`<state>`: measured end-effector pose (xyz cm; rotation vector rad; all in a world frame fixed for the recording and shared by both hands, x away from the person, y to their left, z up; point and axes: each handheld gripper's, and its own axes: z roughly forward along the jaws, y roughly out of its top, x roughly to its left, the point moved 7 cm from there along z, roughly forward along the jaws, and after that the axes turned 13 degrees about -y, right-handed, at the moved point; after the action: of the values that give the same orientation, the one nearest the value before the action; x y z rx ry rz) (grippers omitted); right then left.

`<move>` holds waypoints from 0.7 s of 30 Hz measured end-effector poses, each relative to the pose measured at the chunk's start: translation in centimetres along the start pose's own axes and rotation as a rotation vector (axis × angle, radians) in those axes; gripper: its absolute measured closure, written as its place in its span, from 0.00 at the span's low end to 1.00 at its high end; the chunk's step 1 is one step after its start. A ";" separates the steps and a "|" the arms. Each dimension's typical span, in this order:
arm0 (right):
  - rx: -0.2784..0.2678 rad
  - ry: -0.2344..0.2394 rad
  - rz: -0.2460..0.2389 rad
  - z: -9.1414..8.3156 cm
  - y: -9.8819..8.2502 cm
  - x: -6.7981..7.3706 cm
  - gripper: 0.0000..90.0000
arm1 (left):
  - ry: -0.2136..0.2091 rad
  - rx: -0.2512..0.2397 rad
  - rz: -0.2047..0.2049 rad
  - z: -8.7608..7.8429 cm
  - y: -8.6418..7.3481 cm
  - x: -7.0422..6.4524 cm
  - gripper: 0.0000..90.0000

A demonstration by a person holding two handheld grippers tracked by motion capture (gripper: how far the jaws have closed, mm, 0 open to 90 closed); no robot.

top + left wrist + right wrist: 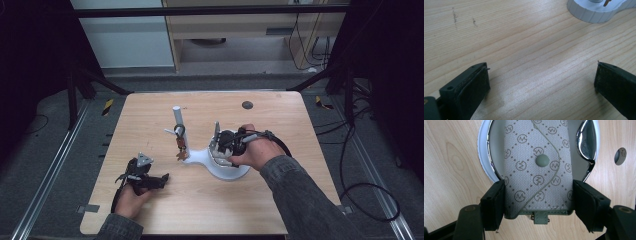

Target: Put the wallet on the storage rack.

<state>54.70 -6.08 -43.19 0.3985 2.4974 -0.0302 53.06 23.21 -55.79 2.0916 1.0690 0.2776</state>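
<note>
A grey patterned key pouch (536, 150) with a round snap button hangs over a white dish (482, 157) that has a chrome rim. My right gripper (539, 190) is shut on the pouch's lower end, one pad on each side. In the high view the right gripper (220, 142) points down over the round dish (227, 172) of a white stand. The stand's post (177, 117) carries a hook with a bunch of keys (181, 150). My left gripper (162, 179) rests low at the table's left, jaws wide open over bare wood (541, 75), with nothing between them.
The wooden table (210, 205) has a small round hole (247, 105) near its far edge, also seen beside the dish (620, 155). The stand's white base (594, 12) lies ahead of the left gripper. Cables trail on the floor at the right.
</note>
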 end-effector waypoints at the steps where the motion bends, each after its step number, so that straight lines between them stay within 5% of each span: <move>1: 0.004 0.000 0.002 0.0 0.0 0.0 0.34 | 0.000 0.000 0.000 0.0 0.0 0.0 0.00; 21: 0.019 0.018 -0.010 1.1 0.2 0.5 0.34 | 0.000 -0.002 -0.001 0.0 0.0 0.0 0.00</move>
<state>55.02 -5.86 -44.30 0.3954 2.5186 -0.0542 53.07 23.19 -55.80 2.0894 1.0694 0.2787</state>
